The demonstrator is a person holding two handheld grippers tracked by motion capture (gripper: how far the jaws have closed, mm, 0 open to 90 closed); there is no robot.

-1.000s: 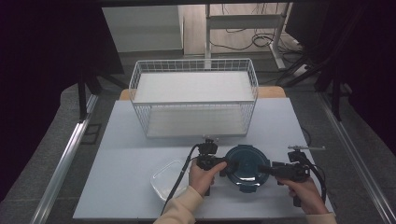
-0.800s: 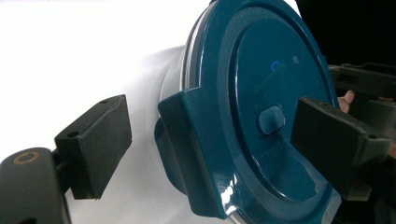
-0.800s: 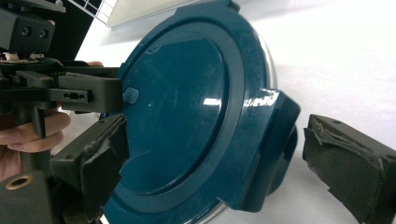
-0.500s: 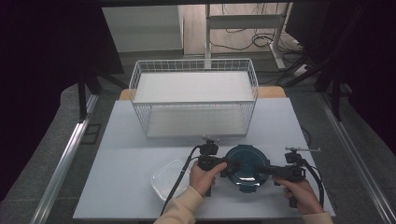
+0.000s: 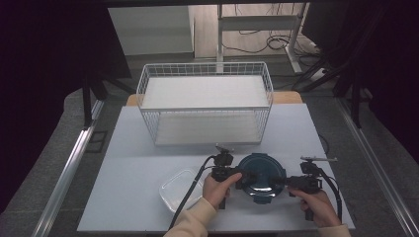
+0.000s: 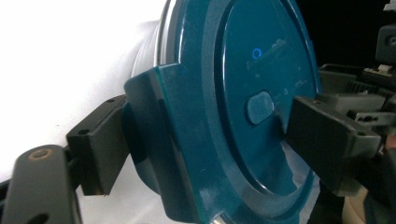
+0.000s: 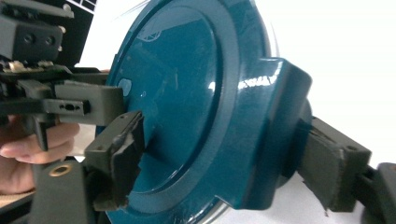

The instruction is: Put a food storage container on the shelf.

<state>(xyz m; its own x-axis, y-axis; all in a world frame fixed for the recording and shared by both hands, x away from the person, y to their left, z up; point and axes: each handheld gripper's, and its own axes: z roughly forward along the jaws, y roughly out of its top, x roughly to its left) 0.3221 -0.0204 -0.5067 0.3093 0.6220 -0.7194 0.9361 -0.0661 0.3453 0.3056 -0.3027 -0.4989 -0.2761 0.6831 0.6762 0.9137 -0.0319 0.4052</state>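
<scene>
Lid (image 5: 261, 177): dark teal, glossy, with a small blue ring mark on its face. Left gripper (image 5: 243, 176) and right gripper (image 5: 279, 181): black bodies, black jaws, black cables. Container (image 5: 180, 188): clear, colourless plastic. Wire basket (image 5: 206, 103): white, square grid pattern on the walls. Table (image 5: 133, 148): plain pale grey-white. Sleeve (image 5: 192, 222): cream. Floor (image 5: 59, 148): grey, speckled.

your lid (image 6: 233, 107) hides the container under it in both gripper views, and the frame edges crop its rim. the embossed marks on it are too small to read.
</scene>
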